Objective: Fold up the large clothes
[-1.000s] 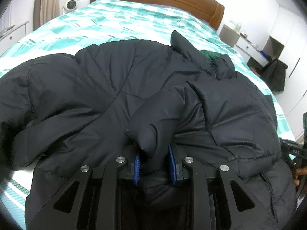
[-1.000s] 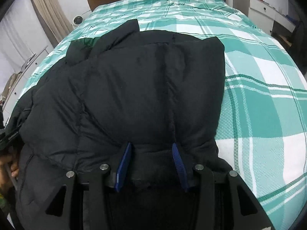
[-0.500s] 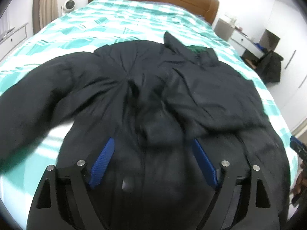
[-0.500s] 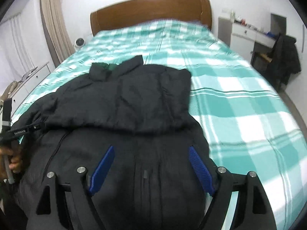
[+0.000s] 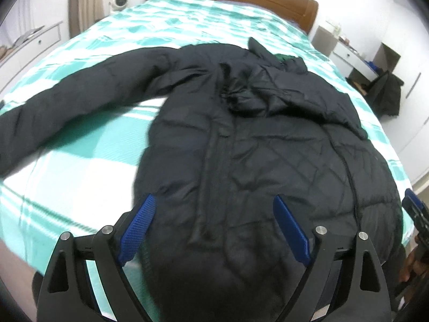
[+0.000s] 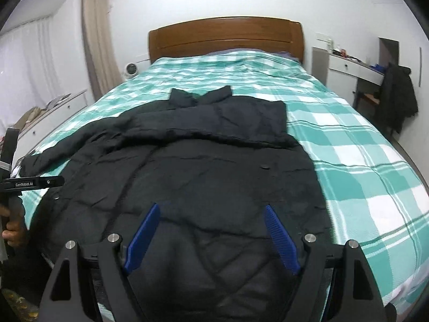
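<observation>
A large black quilted puffer jacket [image 5: 268, 139] lies on the bed, collar toward the headboard. One sleeve [image 5: 80, 94] stretches out to the left over the cover; the other sleeve [image 6: 222, 123] is folded across the chest. My left gripper [image 5: 213, 209] is open and empty above the jacket's lower hem. My right gripper [image 6: 211, 217] is open and empty above the hem on the other side. The left gripper's body [image 6: 29, 182] shows at the left edge of the right wrist view.
The bed has a green and white checked cover [image 6: 362, 166] and a wooden headboard [image 6: 225, 37]. A white dresser [image 6: 354, 67] and a chair with dark clothes [image 6: 399, 94] stand to the right. A low white cabinet [image 6: 48, 118] and a curtain stand to the left.
Both grippers opened and let go of the jacket, then pulled back and up. The right sleeve now lies folded across the chest; the left sleeve lies stretched out to the side.
</observation>
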`<state>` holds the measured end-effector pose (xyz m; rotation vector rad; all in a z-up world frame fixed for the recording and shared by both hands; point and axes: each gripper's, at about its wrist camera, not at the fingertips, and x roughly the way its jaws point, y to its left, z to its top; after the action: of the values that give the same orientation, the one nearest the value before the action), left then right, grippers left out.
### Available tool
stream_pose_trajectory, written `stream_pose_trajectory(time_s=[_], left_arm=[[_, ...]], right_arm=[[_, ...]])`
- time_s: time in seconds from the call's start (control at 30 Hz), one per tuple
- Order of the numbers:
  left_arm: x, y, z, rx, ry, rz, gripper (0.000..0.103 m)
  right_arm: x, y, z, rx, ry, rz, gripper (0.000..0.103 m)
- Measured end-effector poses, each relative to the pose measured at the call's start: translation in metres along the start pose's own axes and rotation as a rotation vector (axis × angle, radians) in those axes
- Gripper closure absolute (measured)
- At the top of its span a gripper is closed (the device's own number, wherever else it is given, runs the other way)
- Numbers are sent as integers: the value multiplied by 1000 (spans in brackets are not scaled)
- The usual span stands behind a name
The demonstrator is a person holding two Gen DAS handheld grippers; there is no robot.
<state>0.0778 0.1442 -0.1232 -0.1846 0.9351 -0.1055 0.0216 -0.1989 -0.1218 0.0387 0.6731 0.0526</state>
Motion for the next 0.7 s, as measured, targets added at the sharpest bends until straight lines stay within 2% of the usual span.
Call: stream_pose_trajectory(time_s=[0.13, 0.33, 0.7], left_arm=[[-3, 15, -9, -41, 6, 38, 13], [-7, 34, -21, -86, 16, 50, 13], [-17, 67, -19, -167, -8, 108, 12]], right_arm=[[-3, 17, -3, -18, -7, 32, 21], [-8, 36, -17, -73, 16, 53, 21], [-13, 40, -23, -70, 28, 65, 21]])
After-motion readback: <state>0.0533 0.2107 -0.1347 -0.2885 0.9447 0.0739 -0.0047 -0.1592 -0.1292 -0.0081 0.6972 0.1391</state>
